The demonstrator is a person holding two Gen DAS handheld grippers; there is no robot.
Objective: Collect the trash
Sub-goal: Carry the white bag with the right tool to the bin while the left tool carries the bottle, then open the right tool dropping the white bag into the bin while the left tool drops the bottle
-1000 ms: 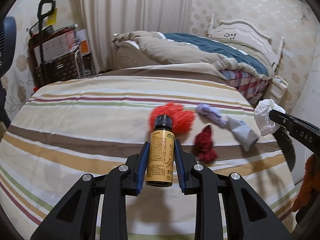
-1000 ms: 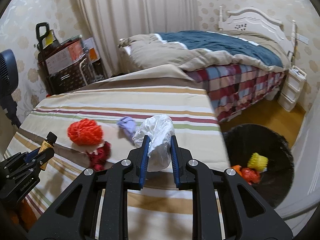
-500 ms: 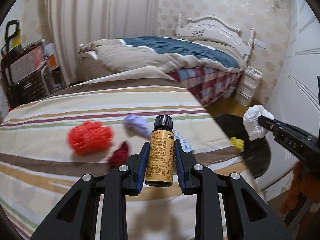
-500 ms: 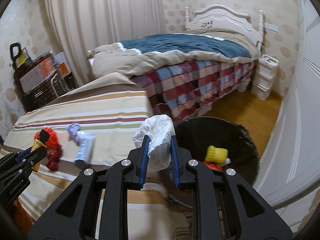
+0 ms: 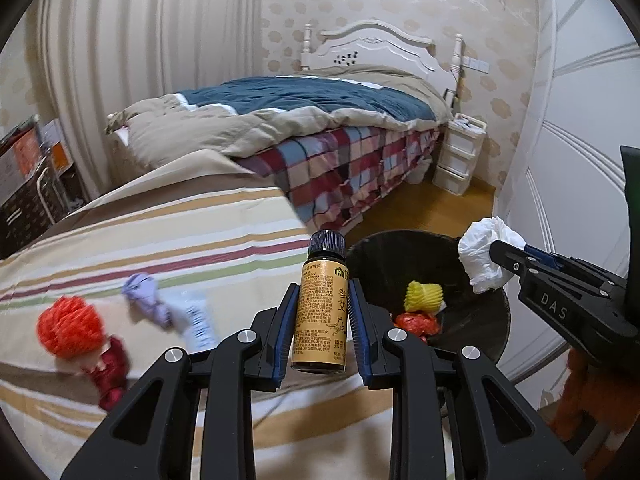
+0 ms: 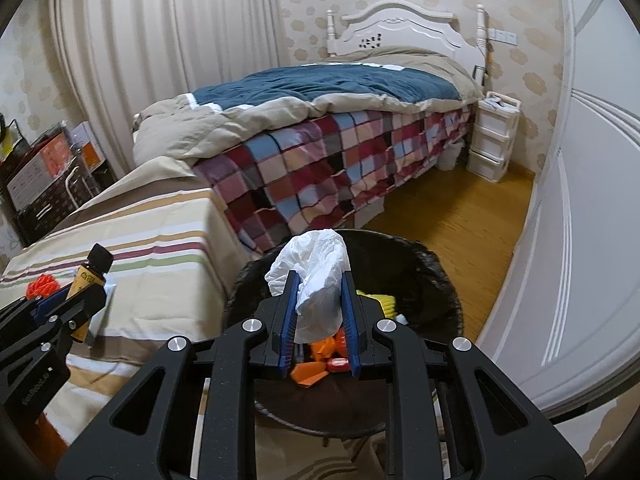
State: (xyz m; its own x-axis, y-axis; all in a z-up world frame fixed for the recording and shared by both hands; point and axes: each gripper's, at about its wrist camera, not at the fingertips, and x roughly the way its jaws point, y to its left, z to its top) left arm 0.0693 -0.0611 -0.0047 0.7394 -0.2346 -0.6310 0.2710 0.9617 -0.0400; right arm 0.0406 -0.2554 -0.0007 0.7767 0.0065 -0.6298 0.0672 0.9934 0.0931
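Bed (image 6: 360, 92): centre of the frame, white carved headboard (image 6: 404, 28) against patterned wallpaper, blue-and-beige duvet over a checked cover. White three-drawer unit (image 6: 494, 136): right of the bed, standing on the wooden floor (image 6: 452, 216). Pleated curtain (image 6: 168, 48): upper left. Shelf with boxes (image 6: 44, 176): left edge. White panelled door (image 6: 592, 200): right side.

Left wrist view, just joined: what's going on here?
A person is clearing trash off the striped bed with two handheld grippers. The left gripper is shut on a small brown bottle; the right gripper is shut on a crumpled white tissue over the black bin. Nothing dropped yet; several scraps remain on the bed.
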